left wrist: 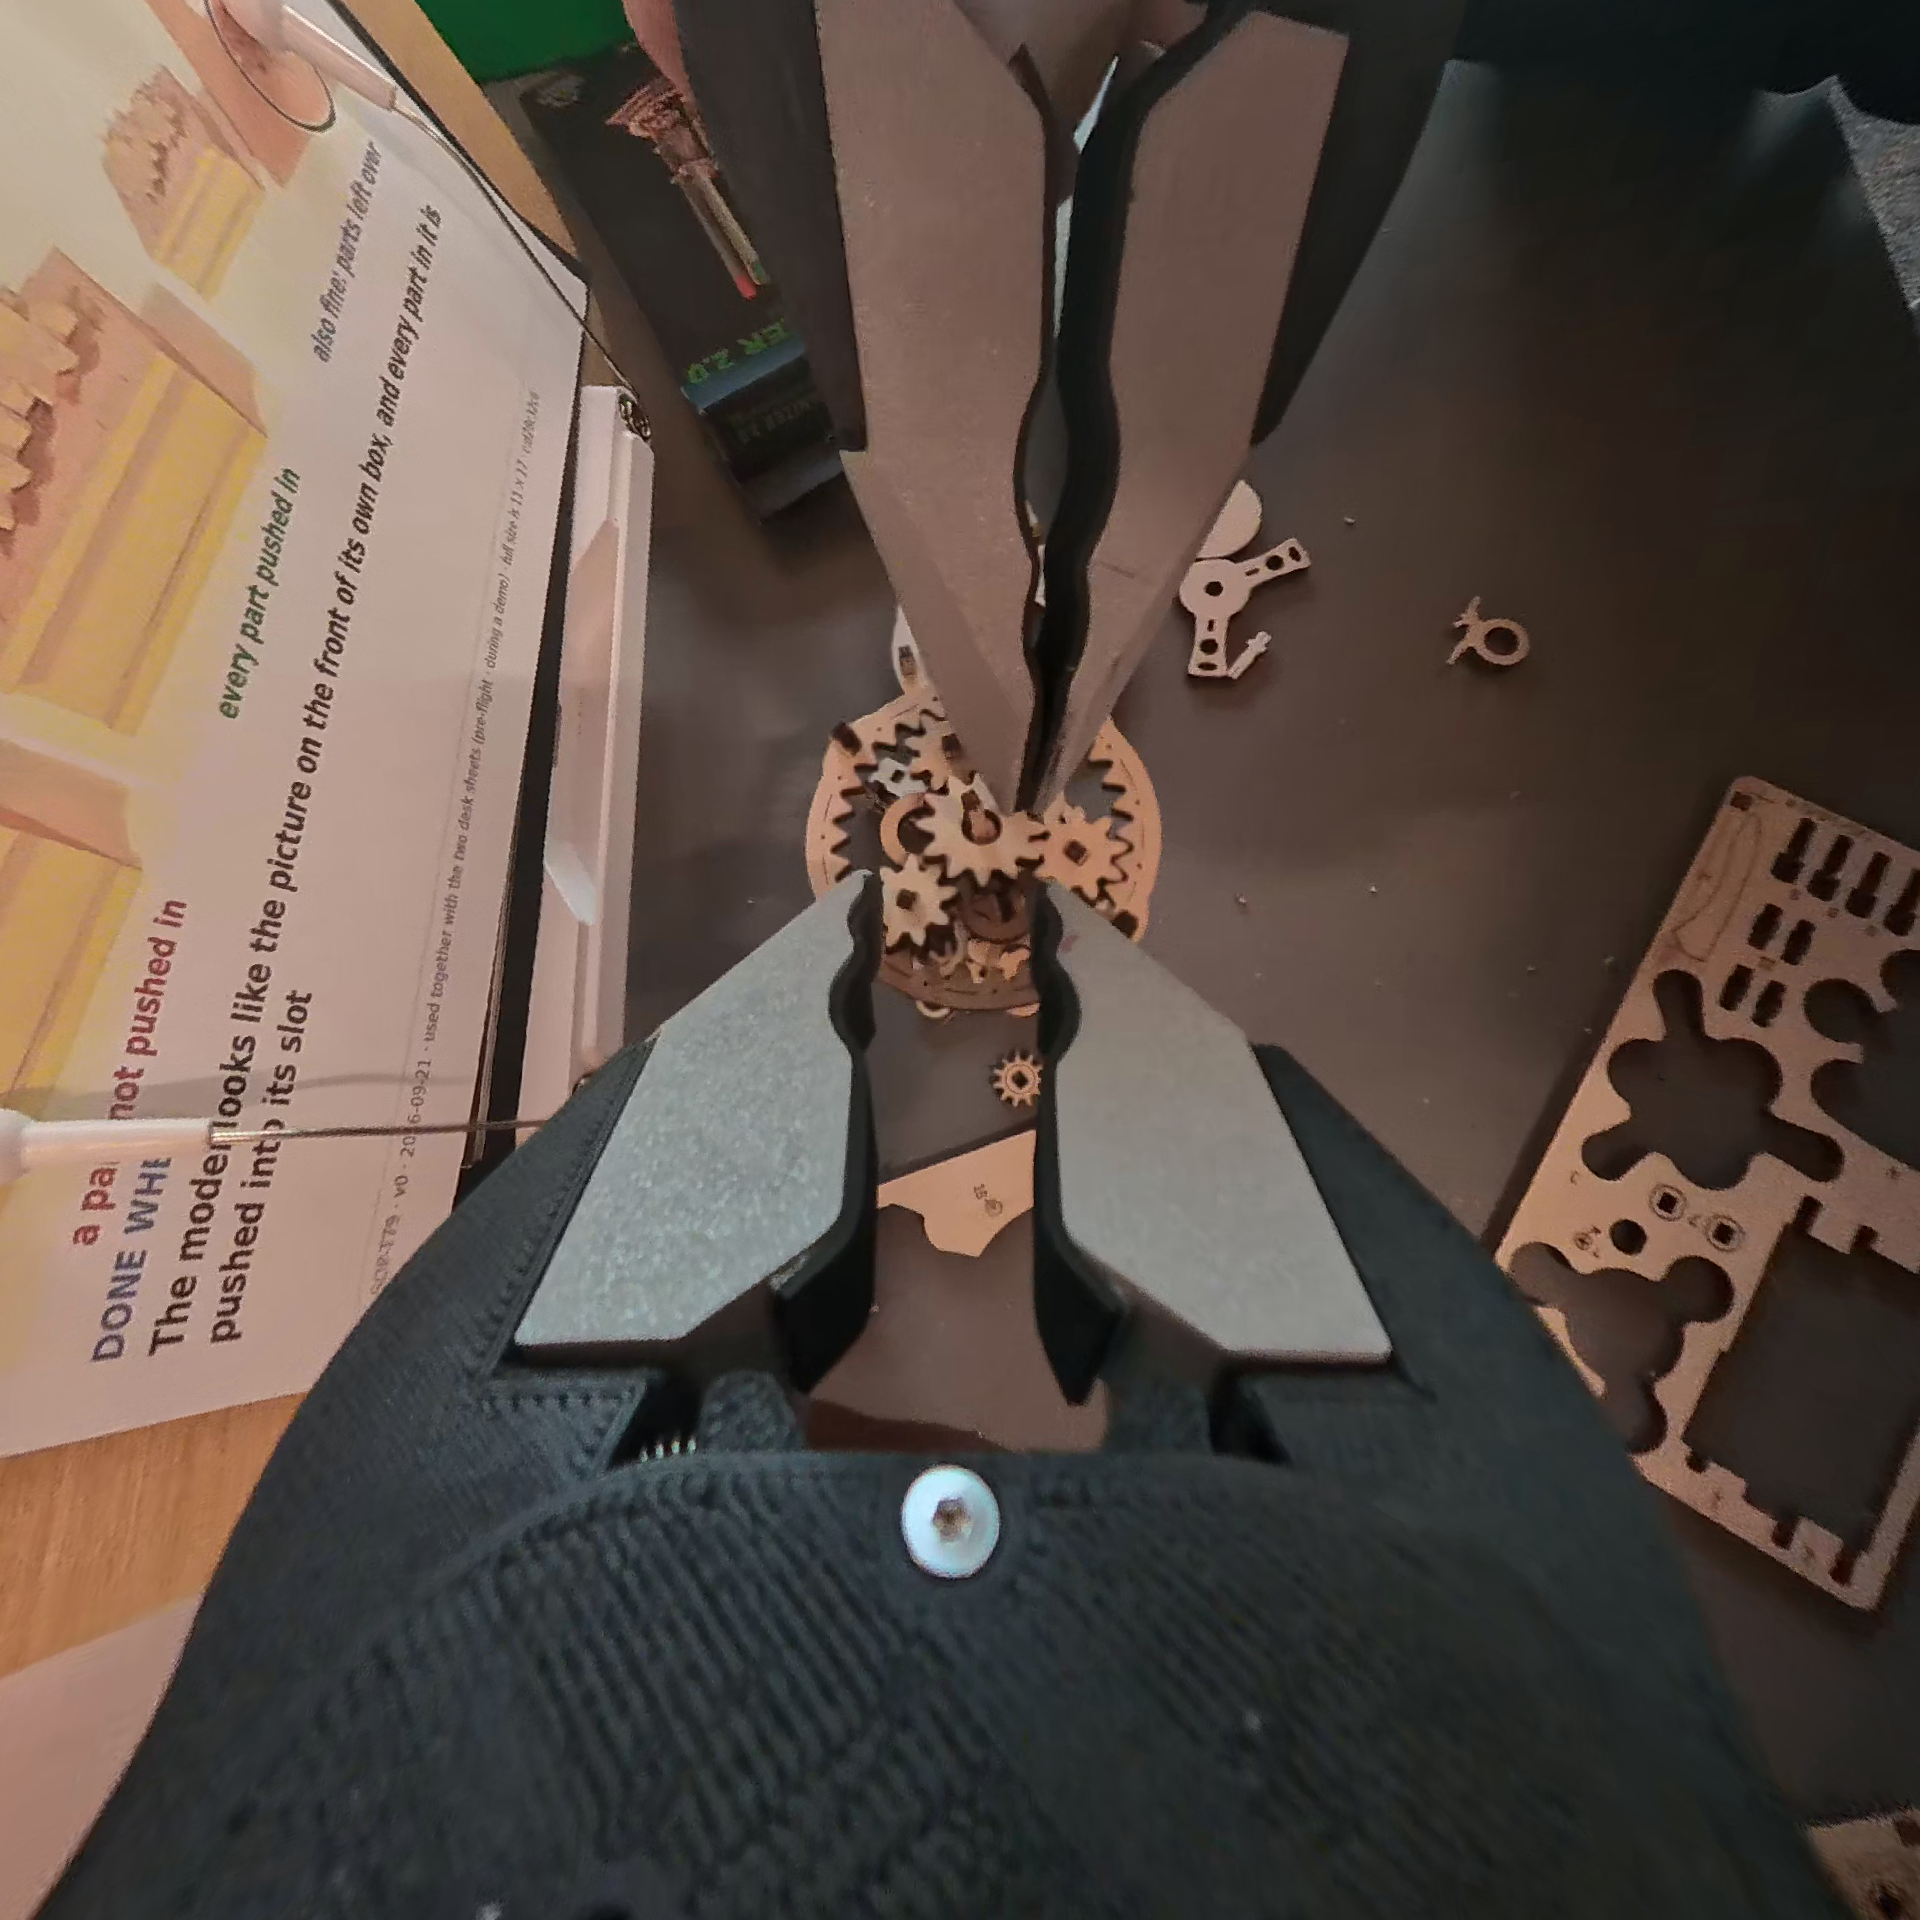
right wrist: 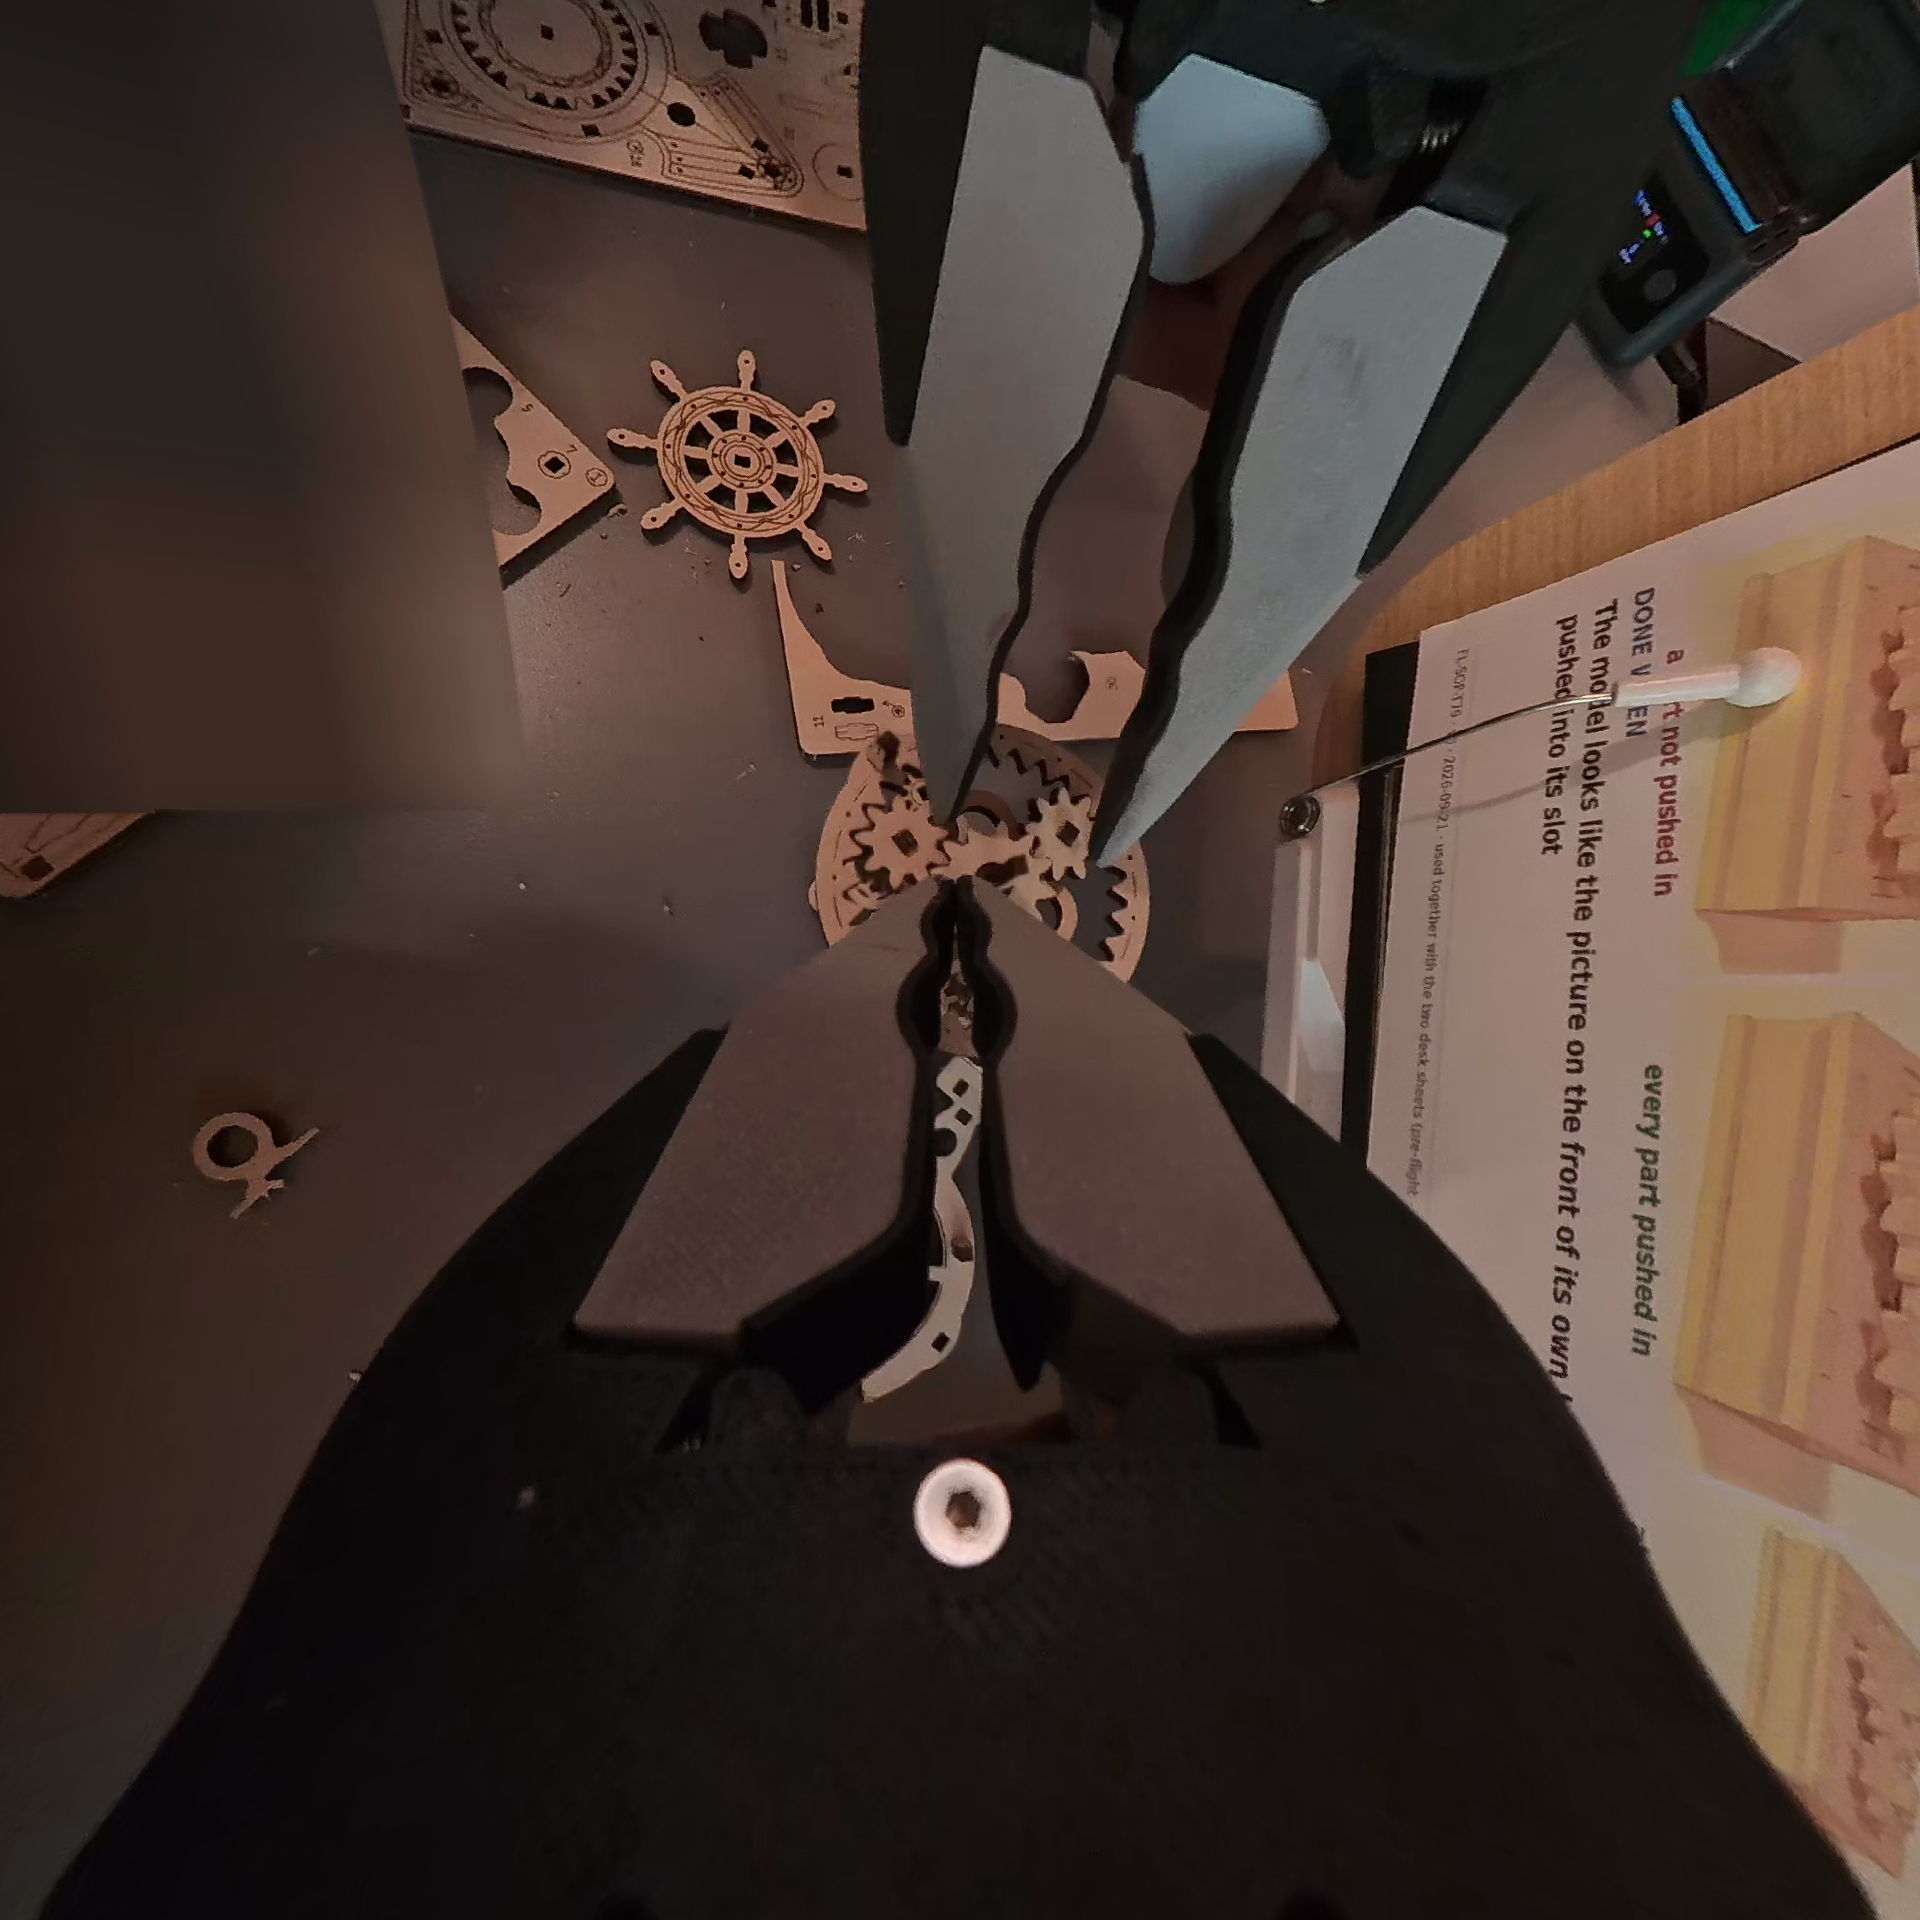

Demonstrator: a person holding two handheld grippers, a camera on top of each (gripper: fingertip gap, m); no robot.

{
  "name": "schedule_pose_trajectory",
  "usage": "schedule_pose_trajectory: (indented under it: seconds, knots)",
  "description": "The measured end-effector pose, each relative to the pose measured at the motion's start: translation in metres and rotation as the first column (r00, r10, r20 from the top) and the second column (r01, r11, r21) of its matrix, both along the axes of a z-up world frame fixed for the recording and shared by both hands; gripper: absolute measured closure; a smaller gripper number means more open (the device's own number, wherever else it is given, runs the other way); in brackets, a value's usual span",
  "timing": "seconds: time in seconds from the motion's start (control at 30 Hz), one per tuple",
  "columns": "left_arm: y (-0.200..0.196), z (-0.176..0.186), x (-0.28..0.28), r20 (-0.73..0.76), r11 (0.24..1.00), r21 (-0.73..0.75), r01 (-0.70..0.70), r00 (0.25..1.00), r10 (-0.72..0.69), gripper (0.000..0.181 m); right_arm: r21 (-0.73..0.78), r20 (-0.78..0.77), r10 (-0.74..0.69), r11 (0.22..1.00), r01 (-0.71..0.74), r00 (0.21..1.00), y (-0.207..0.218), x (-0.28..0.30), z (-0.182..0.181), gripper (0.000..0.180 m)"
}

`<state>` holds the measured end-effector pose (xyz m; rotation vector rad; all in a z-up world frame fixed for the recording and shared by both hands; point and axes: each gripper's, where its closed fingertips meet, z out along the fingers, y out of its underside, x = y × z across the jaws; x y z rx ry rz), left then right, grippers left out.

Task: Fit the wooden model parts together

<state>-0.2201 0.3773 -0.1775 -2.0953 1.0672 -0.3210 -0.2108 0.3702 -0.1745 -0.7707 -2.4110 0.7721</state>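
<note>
A round wooden gear base (left wrist: 829,821) with several small gears on it lies on the dark mat; it also shows in the right wrist view (right wrist: 1120,920). My left gripper (left wrist: 954,896) is open, and its fingers straddle a small gear (left wrist: 914,906) and the centre gear (left wrist: 977,831). I cannot tell whether they touch the gears. My right gripper (right wrist: 951,891) is shut, with its tips on the edge of the centre gear (right wrist: 987,862). It comes down from the top of the left wrist view (left wrist: 1027,802). The left gripper (right wrist: 1027,831) shows from above in the right wrist view.
A ship's wheel (right wrist: 738,462), a small ring piece (right wrist: 244,1148), a loose tiny gear (left wrist: 1016,1081) and a lever piece (left wrist: 1231,603) lie around. Punched-out sheets (left wrist: 1714,1195) (right wrist: 623,104) flank the mat. An instruction sheet (left wrist: 260,623) and a dark box (left wrist: 727,312) sit alongside.
</note>
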Motion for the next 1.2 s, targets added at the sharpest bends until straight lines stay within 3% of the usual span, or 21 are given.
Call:
schedule_pose_trajectory:
  seconds: [1.03, 1.2]
  knots:
    - [0.006, 0.009, -0.005, 0.015, 0.999, 0.042, -0.028, 1.0, 0.027, 0.159, 0.004, -0.034, -0.05, 0.999, 0.05, 0.998, 0.012, -0.006, 0.006, 0.18]
    - [0.008, 0.01, -0.002, 0.038, 0.998, 0.059, -0.027, 0.999, 0.025, 0.171, -0.018, -0.016, -0.064, 0.998, 0.064, 0.998, 0.013, -0.008, 0.003, 0.18]
